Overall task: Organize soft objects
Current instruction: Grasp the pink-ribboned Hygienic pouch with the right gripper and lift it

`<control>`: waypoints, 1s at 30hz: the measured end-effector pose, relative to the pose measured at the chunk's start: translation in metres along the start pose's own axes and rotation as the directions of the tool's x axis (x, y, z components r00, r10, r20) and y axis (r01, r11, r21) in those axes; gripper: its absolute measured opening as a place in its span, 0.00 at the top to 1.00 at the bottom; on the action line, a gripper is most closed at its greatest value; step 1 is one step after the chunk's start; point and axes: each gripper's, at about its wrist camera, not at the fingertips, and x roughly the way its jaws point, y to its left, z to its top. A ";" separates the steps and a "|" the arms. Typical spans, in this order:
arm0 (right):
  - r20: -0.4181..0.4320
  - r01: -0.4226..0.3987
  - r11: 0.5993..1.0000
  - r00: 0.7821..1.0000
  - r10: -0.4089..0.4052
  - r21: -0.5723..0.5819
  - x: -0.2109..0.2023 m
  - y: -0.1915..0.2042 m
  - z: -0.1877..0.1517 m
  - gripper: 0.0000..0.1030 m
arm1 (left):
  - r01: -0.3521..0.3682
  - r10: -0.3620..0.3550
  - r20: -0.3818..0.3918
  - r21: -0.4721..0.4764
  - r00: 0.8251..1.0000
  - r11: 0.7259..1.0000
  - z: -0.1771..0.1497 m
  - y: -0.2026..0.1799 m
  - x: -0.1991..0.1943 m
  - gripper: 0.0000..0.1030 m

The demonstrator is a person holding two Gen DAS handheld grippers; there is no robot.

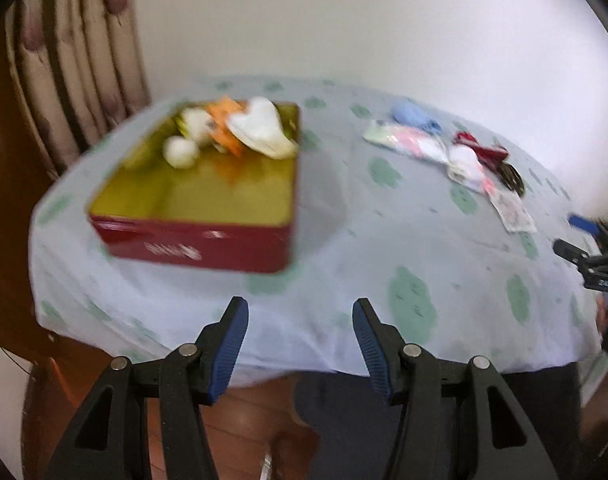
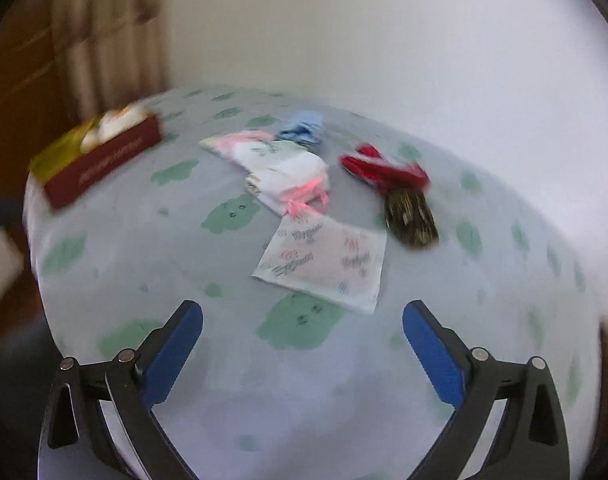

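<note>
Your table's green-spotted cloth (image 2: 232, 216) holds a red tin (image 1: 196, 240) and loose folded cloths (image 2: 323, 260). Your left gripper (image 1: 300, 336) and right gripper (image 2: 302, 344) gape wide, holding nothing.

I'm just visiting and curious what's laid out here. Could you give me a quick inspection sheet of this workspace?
Surface: table under a pale cloth with green prints.
Job's things: red tin holding soft toys; blue cloth, white-pink pieces, red piece, dark patterned piece, printed square loose on the cloth.
Clutter: nothing seen.
Grippers: left gripper and right gripper open, empty.
Cables: nothing seen.
Surroundings: curtain, plain wall.
</note>
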 end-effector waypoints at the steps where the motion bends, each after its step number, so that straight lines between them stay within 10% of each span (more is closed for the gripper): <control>1: -0.026 -0.011 0.998 1.000 0.009 -0.069 0.005 -0.002 0.005 0.03 | 0.007 -0.007 -0.009 -0.004 1.000 1.000 0.000 -0.005 0.001 0.46; 5: -0.153 -0.097 0.928 0.987 0.044 -0.360 0.030 -0.007 0.028 0.03 | -0.005 0.004 0.017 0.034 1.000 0.999 0.006 -0.028 -0.006 0.46; 14: -0.396 -0.328 0.816 0.909 0.134 -0.477 0.095 -0.010 0.057 0.03 | 0.024 -0.021 -0.047 0.067 0.999 0.997 0.028 -0.060 0.010 0.46; 19: -0.527 -0.457 0.764 0.830 0.181 -0.456 0.125 -0.008 0.055 0.03 | 0.034 -0.029 -0.071 0.066 0.997 0.997 0.040 -0.069 0.022 0.46; 24: -0.559 -0.505 0.792 0.787 0.260 -0.343 0.135 -0.019 0.057 0.06 | 0.066 -0.062 -0.103 0.034 0.993 0.997 0.054 -0.073 0.035 0.46; 30: -0.470 -0.448 0.870 0.825 0.313 -0.206 0.111 -0.035 0.043 0.30 | 0.085 -0.081 -0.122 0.029 0.989 0.996 0.068 -0.083 0.049 0.46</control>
